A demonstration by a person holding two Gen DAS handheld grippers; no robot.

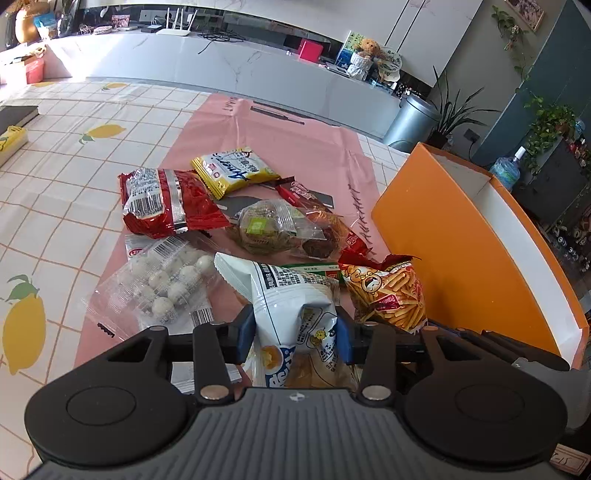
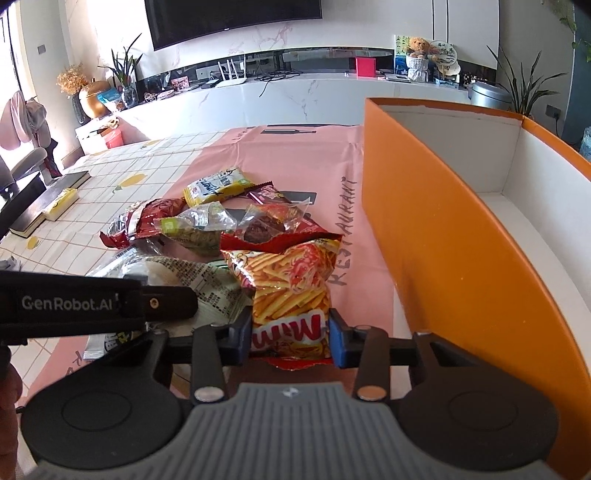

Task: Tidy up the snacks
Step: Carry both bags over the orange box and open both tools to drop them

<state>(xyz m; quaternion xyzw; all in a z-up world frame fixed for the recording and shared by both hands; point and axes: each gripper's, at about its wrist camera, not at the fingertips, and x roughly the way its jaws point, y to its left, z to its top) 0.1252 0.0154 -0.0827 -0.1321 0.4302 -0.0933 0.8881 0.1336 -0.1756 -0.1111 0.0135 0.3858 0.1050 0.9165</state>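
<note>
Orange box (image 2: 461,258) cut off at right edge; white packet (image 2: 207,288) half hidden behind left tool (image 2: 159,302).

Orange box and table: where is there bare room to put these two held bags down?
The orange box shows a bare white floor. The pink mat is free beyond the yellow packet, and the checked cloth is open left of the red bag. The pile ahead of the left gripper and right gripper is crowded.

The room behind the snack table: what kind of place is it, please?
Most likely a home living room. A large wall-mounted television hangs above a long white marble-look media console, with a Wi-Fi router, a teddy bear and potted plants around it.
</note>
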